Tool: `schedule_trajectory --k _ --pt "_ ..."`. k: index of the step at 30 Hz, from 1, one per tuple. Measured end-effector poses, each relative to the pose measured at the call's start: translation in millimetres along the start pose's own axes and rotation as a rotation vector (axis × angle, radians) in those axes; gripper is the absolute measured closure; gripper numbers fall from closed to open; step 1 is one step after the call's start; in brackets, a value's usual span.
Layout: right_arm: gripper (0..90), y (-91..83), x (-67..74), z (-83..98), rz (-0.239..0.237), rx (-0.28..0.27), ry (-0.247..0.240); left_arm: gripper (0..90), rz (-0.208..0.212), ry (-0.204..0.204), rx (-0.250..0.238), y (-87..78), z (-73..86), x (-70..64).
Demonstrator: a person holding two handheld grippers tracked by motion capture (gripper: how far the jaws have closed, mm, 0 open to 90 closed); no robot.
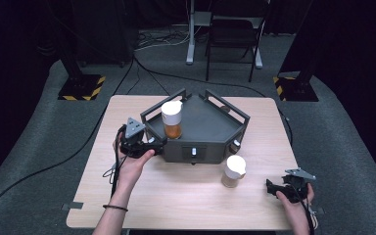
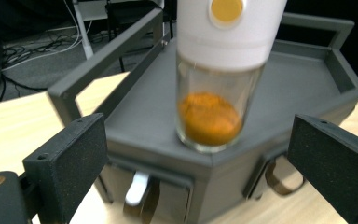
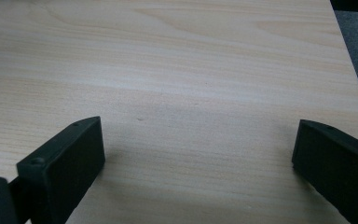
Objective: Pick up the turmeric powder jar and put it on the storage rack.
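While the left tool (image 1: 157, 145) gapes empty beside the jar (image 1: 172, 120) on the rack (image 1: 210, 128), it should back off level, clear of the glass; right tool (image 1: 272, 188) rests open on the surface (image 1: 186, 196).

A second white-capped jar (image 1: 234, 171) of pale powder stands upright on the wooden table (image 1: 186, 200), just in front of the grey tray's right front corner. Beyond the table's far edge there's a dark chair (image 1: 231, 34), a white desk leg (image 1: 191, 34) just left of it. Yellow-and-black striped stand bases (image 1: 81, 87) sit off both far corners. Black cables (image 1: 44, 169) snake across the grey carpet, left of the table.
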State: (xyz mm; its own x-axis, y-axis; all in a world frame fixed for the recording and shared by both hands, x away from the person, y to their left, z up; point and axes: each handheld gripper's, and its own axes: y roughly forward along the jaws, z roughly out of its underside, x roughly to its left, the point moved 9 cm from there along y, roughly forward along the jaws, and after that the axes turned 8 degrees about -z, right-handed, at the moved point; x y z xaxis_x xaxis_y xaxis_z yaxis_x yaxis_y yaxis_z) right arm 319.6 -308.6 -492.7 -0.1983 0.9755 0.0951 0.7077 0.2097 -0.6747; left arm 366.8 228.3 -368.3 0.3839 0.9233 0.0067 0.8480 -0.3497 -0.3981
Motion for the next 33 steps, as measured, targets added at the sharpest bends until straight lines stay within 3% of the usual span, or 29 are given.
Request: schedule_trajectory --k 16,27,33 --pt "1.5 0.0 0.1 0.1 0.001 0.0 0.001 4.0 0.008 -0.075 0.051 -15.4 67.9 26.2" --pt "1.5 -0.2 0.1 0.2 0.0 0.0 -0.001 4.1 -0.001 -0.092 0.086 -23.6 98.9 36.0" --pt "1.5 -0.2 0.1 0.2 0.0 0.0 -0.001 4.6 -0.001 -0.129 0.105 -22.8 116.9 39.9"
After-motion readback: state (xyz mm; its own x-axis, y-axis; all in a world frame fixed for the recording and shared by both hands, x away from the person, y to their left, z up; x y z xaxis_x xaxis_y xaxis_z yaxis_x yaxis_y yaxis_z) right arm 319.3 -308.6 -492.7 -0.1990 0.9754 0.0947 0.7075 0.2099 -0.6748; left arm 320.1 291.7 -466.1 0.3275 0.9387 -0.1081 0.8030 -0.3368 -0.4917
